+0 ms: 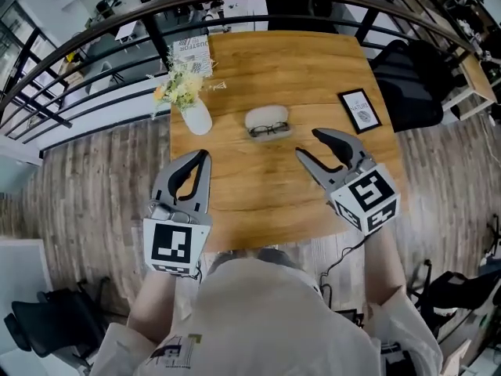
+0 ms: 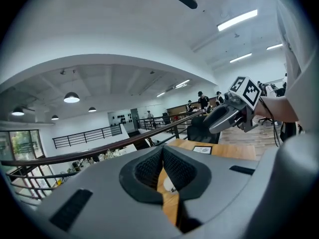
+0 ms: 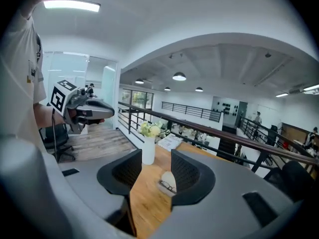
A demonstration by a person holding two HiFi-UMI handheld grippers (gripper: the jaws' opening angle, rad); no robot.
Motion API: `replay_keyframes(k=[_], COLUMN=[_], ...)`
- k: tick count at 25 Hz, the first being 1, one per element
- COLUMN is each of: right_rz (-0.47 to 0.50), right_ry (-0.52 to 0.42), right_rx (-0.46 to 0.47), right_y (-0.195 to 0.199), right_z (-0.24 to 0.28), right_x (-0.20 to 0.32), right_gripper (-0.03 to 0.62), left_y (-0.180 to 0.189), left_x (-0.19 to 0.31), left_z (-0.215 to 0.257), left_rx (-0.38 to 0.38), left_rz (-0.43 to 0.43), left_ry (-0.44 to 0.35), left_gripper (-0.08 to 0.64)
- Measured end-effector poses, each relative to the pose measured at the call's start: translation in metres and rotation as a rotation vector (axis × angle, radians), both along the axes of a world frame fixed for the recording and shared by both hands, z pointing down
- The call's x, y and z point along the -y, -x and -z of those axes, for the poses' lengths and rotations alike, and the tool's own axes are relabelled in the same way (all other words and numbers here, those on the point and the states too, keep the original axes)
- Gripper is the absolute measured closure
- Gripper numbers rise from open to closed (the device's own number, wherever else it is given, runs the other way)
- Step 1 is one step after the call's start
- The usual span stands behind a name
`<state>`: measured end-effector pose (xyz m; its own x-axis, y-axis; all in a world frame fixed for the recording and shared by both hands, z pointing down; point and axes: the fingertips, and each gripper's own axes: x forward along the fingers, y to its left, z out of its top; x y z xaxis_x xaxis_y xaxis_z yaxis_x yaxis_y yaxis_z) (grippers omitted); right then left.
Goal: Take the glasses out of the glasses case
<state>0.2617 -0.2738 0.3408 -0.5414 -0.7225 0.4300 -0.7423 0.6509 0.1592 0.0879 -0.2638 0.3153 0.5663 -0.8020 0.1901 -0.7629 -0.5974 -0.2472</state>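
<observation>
A white oval glasses case point(image 1: 264, 118) lies near the middle of the wooden table point(image 1: 258, 194), with dark-framed glasses point(image 1: 268, 130) resting on its front part. In the right gripper view the case point(image 3: 169, 175) and glasses point(image 3: 168, 185) show between the jaws, some way ahead. My right gripper point(image 1: 309, 144) hovers open to the near right of the case, holding nothing. My left gripper point(image 1: 204, 157) is over the table's near left with its jaws together and empty. In the left gripper view its fingertips point(image 2: 161, 151) meet.
A white vase point(image 1: 196, 118) of pale flowers point(image 1: 178, 86) stands left of the case. A printed sheet point(image 1: 190, 52) lies at the far left corner, a black-framed picture point(image 1: 359, 110) at the right edge. A dark railing point(image 1: 94, 34) curves behind, and a black chair point(image 1: 407, 81) stands at the right.
</observation>
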Motion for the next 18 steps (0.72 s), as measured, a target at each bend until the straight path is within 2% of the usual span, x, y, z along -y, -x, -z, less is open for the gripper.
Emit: replay_keyframes(k=[3, 9, 15, 18], right_rz=[0.067, 0.234, 0.332, 0.373], right_ry=[0.042, 0.171, 0.255, 0.325], right_rx=[-0.051, -0.196, -0.361, -0.413], right_y=[-0.004, -0.001, 0.006, 0.008], right_z=[-0.012, -0.054, -0.113, -0.151], right_x=[0.024, 0.077, 0.124, 0.143], right_gripper=[0.387, 0.387, 0.387, 0.387], left_y=[-0.011, -0.019, -0.023, -0.025], left_x=[0.011, 0.052, 0.093, 0.113], left_z=[-0.006, -0.021, -0.056, -0.076], left_rx=[0.029, 0.059, 0.079, 0.085], left_rz=[-0.009, 0.01, 0.013, 0.012], left_ry=[-0.023, -0.013, 0.034, 0.063], left_gripper=[0.543, 0.543, 0.543, 0.543])
